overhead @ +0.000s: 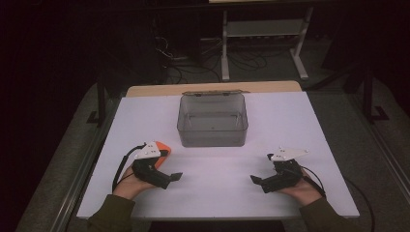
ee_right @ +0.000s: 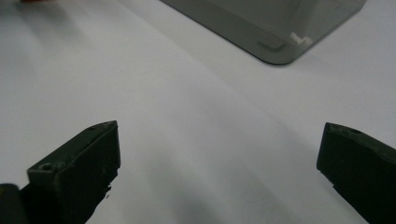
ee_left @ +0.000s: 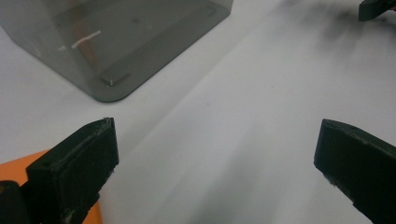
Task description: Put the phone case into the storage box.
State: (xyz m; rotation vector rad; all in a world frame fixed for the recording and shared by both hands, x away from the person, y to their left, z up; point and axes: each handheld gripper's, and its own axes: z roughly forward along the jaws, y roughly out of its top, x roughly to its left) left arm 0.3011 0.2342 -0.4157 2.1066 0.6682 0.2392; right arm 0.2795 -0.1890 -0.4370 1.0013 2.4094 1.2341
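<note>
The smoky, translucent plastic box sits in the upper middle of the high view, on the white tabletop, rectangular with rounded corners and a lid hinged back at its far edge. Nothing can be made out inside it. In the left gripper view its rounded corner fills the upper left; in the right gripper view a corner sits at the upper right.

The left gripper, lower left of the high view, has its 2 matte black jaws spread wide, holding nothing; an orange object lies just beside it. The right gripper, lower right, is likewise spread wide and grips nothing. Both are held near the tabletop, well apart from the box.
</note>
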